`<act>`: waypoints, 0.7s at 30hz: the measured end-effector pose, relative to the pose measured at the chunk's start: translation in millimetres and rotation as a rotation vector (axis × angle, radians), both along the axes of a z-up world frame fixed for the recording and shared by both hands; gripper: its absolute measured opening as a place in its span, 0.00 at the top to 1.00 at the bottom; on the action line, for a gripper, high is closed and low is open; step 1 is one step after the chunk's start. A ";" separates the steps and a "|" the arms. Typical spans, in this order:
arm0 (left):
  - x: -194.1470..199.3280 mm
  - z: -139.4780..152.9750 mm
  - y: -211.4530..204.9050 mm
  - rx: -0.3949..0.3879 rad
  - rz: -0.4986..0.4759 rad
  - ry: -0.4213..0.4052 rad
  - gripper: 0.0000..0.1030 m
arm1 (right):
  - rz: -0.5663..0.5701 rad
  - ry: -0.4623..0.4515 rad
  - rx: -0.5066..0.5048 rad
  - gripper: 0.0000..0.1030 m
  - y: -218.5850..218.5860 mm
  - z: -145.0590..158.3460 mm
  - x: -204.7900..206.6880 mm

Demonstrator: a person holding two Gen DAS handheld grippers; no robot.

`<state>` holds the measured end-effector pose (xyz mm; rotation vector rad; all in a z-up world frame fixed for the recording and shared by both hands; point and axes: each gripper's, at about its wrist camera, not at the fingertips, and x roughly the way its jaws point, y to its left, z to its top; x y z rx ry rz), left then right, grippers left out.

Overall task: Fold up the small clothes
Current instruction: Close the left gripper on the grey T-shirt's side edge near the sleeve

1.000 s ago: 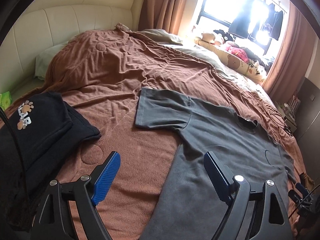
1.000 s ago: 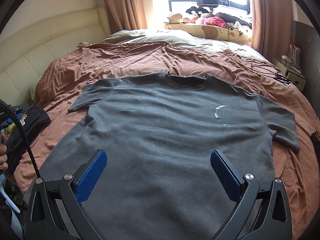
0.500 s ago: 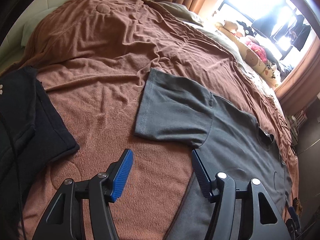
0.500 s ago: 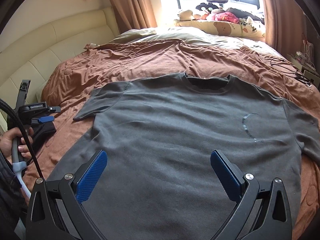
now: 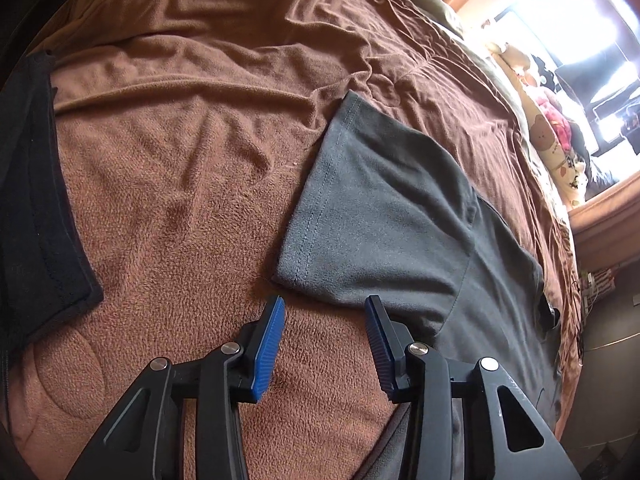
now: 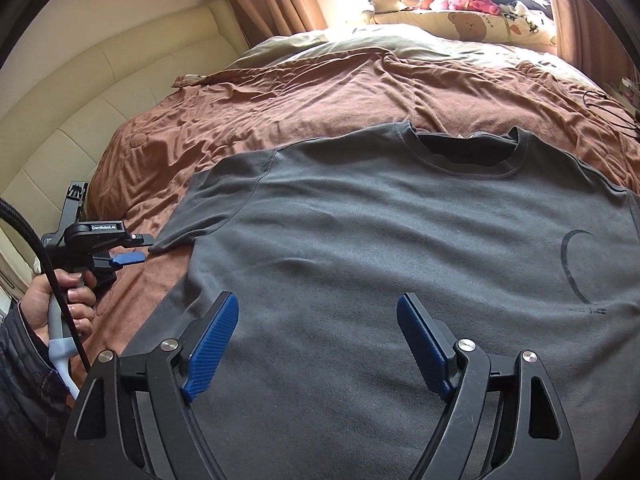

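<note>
A grey T-shirt (image 6: 400,248) lies flat, front up, on the brown blanket (image 5: 180,168), neck hole away from me. Its left sleeve (image 5: 380,208) points out to the side. My left gripper (image 5: 324,306) hovers just short of that sleeve's near hem corner. Its jaws are closing, with only blanket between the blue pads, and the right finger (image 5: 380,332) overlaps the sleeve edge. In the right wrist view the left gripper (image 6: 147,247) shows beside the sleeve tip, held by a hand (image 6: 68,300). My right gripper (image 6: 316,306) hangs over the shirt's lower body, jaws closing, gripping nothing.
A folded black garment (image 5: 36,208) lies on the blanket left of the sleeve. A cream padded headboard (image 6: 100,100) borders the bed's left side. Plush toys and a printed pillow (image 6: 472,16) line the window end. Cables (image 6: 612,108) lie at the far right.
The left gripper has dropped and moved forward to the sleeve's corner, rolling a little, and its jaws have narrowed. The right gripper has shifted over the shirt, and its jaws have started to narrow.
</note>
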<state>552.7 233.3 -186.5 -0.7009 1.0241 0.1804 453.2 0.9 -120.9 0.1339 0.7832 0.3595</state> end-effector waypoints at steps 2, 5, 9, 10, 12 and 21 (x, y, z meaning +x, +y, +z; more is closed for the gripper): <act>4.8 -6.4 -1.1 0.007 0.005 0.017 0.58 | 0.002 0.006 0.003 0.22 6.2 -2.5 6.5; 9.1 -12.9 0.4 0.020 0.030 0.018 0.58 | 0.005 0.018 0.014 0.22 7.3 -6.3 11.6; 13.9 -12.7 5.5 0.023 0.082 -0.015 0.58 | -0.003 0.030 0.031 0.22 5.6 -8.8 15.4; 15.2 -12.2 5.9 0.023 0.090 -0.022 0.58 | -0.004 0.032 0.035 0.22 6.0 -9.3 15.7; 14.9 -8.6 4.6 0.020 0.095 -0.034 0.71 | -0.002 0.032 0.041 0.22 7.4 -9.9 18.1; 14.3 16.2 -3.1 0.098 0.098 -0.092 0.95 | 0.033 0.077 0.061 0.66 32.0 -15.0 51.1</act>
